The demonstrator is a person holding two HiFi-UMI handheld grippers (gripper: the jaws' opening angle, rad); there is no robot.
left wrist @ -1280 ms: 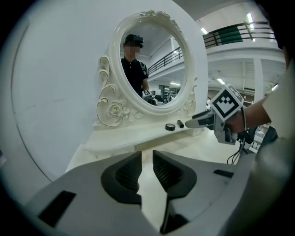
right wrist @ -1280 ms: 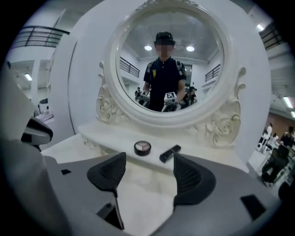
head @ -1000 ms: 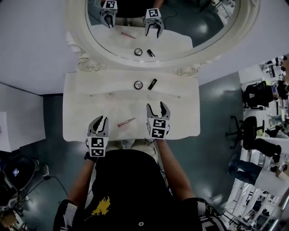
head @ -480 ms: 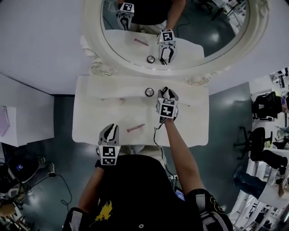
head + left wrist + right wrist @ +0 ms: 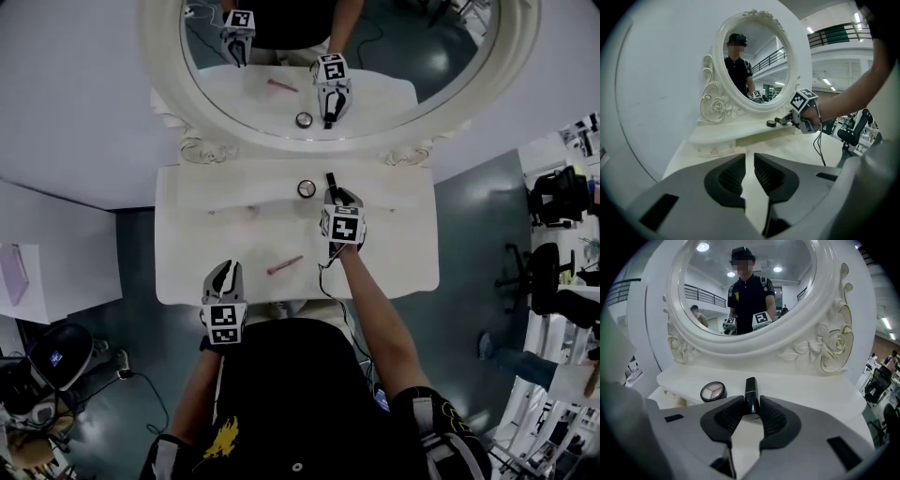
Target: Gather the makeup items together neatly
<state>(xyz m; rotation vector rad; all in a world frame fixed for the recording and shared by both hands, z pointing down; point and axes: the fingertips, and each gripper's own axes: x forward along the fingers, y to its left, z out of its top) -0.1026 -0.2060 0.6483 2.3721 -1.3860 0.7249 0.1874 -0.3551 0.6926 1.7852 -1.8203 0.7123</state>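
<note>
A black lipstick [image 5: 330,179] lies on the vanity's raised shelf [image 5: 244,187], next to a round compact [image 5: 307,188]. My right gripper [image 5: 336,194] has reached over the table to it. Its jaws have just been closing and now press on the lipstick [image 5: 750,394] from both sides. The compact [image 5: 713,391] sits just left of the jaws. A pink pencil [image 5: 284,265] lies on the lower tabletop [image 5: 394,253]. Near the front edge, left of the pencil, my left gripper [image 5: 225,272] hangs with its jaws almost together and nothing between them [image 5: 750,157].
A large oval mirror [image 5: 403,66] in an ornate white frame stands behind the shelf and reflects both grippers and the items. Grey floor surrounds the vanity, with office chairs [image 5: 548,272] far to the right.
My right gripper moved from the front of the table up to the shelf and closed on the lipstick. The left gripper stayed near the front edge.
</note>
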